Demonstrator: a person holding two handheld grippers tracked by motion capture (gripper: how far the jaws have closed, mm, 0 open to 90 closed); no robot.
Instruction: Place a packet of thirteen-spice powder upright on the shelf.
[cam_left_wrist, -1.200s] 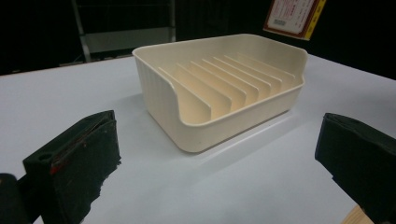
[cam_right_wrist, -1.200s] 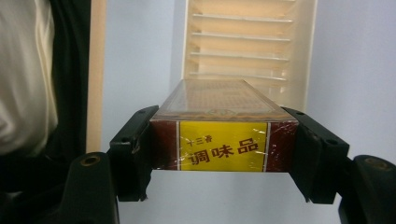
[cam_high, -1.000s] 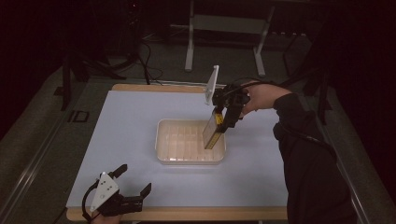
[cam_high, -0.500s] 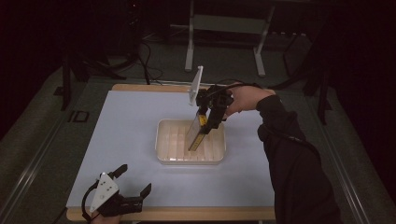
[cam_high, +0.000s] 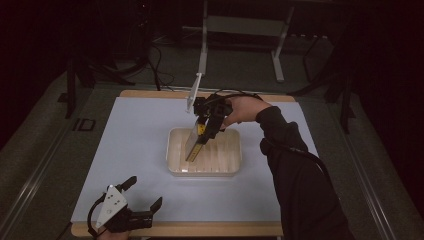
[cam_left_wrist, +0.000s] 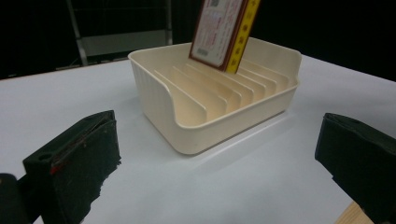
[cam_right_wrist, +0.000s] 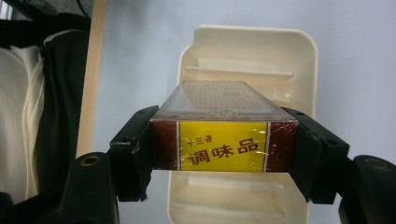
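Now mid-placement, by the look of it. Right hand-held gripper (cam_high: 206, 131) clamped on a flat dark-red box with a yellow label band (cam_right_wrist: 223, 135), jaws pressing its two narrow sides. Box tilted, lower end dipped among the upright dividers of the cream plastic slotted tray (cam_high: 230, 167) in the middle of the white desk (cam_high: 135, 150); whether it touches the tray floor, cannot tell. Left hand-held gripper (cam_high: 131, 207) idle near the front desk edge, well apart from the tray, jaws spread wide, holding nothing. Left to do, probably: settle the box upright in a slot, then let go.
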